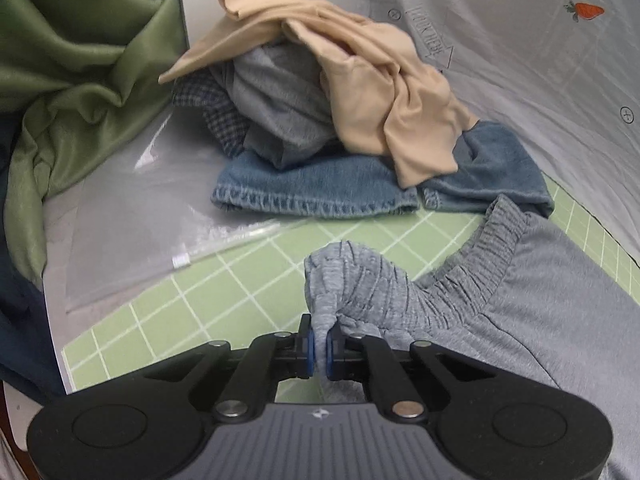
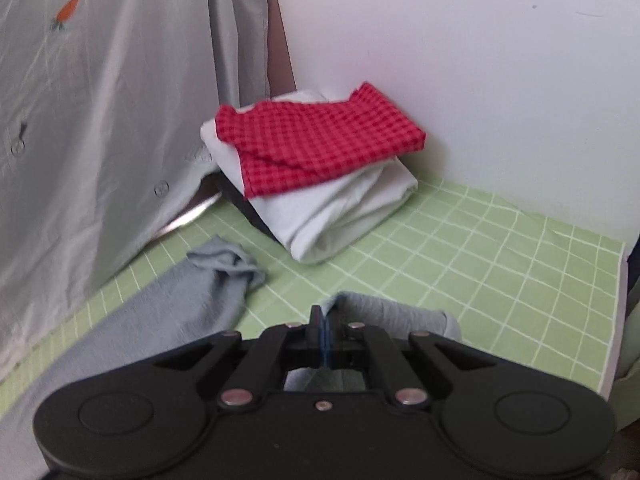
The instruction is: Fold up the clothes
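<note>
Left wrist view: the left gripper (image 1: pixel 320 350) is clamped on a bunched fold of the elastic waistband of the grey sweatpants (image 1: pixel 520 304), its 2 blue-lined pads (image 1: pixel 307 350) pressing the cloth from either side. The pinched waistband stands up off the green grid mat (image 1: pixel 224 280), while the rest of the garment spreads to the right over the mat. Beyond, on the far side of the mat, lies a pile of unfolded clothes: a tan garment (image 1: pixel 360 76) on top, grey and checked pieces under it, and a denim item (image 1: pixel 320 188) at the base touching the mat's far edge. A clear plastic sheet (image 1: pixel 132 208) lies to the left of the pile, with green fabric (image 1: pixel 72 80) heaped further left. A pale grey cloth with a carrot motif (image 1: pixel 584 10) hangs at far right.

Right wrist view: the right gripper (image 2: pixel 325 344) has its jaws together on a thin edge of the grey sweatpants (image 2: pixel 392 314); 1 leg (image 2: pixel 192 304) trails to the left, its cuff crumpled on the mat (image 2: pixel 500 248). Further away, against the white wall (image 2: pixel 460 60), sits a folded stack: a red checked garment (image 2: pixel 316 144) on top of a white one (image 2: pixel 344 212).
</note>
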Demonstrator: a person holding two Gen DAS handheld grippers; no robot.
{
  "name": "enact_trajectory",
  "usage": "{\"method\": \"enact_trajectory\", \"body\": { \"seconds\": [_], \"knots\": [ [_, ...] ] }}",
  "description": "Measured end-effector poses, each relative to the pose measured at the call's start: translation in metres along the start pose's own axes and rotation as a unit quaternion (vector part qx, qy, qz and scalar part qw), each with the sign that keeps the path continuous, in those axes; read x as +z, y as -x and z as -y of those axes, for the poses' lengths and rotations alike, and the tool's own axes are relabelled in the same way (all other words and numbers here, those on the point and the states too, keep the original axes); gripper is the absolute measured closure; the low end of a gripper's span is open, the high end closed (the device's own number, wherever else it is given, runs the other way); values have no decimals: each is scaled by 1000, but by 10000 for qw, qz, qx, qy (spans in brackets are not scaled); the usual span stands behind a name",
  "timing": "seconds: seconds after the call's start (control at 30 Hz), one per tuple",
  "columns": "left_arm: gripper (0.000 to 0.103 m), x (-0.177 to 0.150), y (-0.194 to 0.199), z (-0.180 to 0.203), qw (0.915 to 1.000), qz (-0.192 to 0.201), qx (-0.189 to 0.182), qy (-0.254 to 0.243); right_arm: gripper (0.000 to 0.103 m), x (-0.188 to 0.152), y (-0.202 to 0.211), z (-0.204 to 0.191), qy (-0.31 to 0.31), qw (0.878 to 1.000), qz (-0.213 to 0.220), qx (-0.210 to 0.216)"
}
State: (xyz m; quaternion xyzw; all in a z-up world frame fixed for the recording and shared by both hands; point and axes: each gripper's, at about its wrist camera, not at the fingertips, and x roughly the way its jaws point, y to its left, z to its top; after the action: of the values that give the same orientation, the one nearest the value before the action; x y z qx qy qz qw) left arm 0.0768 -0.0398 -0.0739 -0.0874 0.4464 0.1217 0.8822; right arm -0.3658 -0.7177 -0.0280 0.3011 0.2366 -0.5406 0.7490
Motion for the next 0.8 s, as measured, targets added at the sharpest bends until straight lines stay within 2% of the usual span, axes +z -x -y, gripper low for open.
{"method": "enact_trajectory", "body": {
  "seconds": [0.07,0.17,0.27,0.4,0.5,0.6,0.63,0.73,0.8],
  "knots": [
    [96,-2,-1,0,10000,-48,-67,42,102,-9,-6,6,-230,9995,-184,65],
    [96,3,4,7,9999,64,-156,-25,102,-3,-11,0,-141,9998,-126,100],
    [96,19,14,16,9987,290,-408,34,102,18,-8,-13,-138,9992,165,336],
    [96,37,36,24,9951,669,-723,-46,102,44,21,-27,-35,9955,777,546],
    [96,38,45,20,9945,799,-669,-131,102,58,41,-32,48,9912,1154,641],
    [96,26,36,8,9970,614,-451,-138,102,44,39,-18,223,9943,980,369],
    [96,19,31,4,9979,483,-395,-145,102,36,33,-10,205,9962,800,283],
    [89,-5,16,-1,9992,99,-164,-359,102,6,6,12,217,9996,-101,179],
    [84,-20,10,-3,9990,-128,-3,-421,98,-15,-5,17,384,9983,-389,-219]
  ]
}}
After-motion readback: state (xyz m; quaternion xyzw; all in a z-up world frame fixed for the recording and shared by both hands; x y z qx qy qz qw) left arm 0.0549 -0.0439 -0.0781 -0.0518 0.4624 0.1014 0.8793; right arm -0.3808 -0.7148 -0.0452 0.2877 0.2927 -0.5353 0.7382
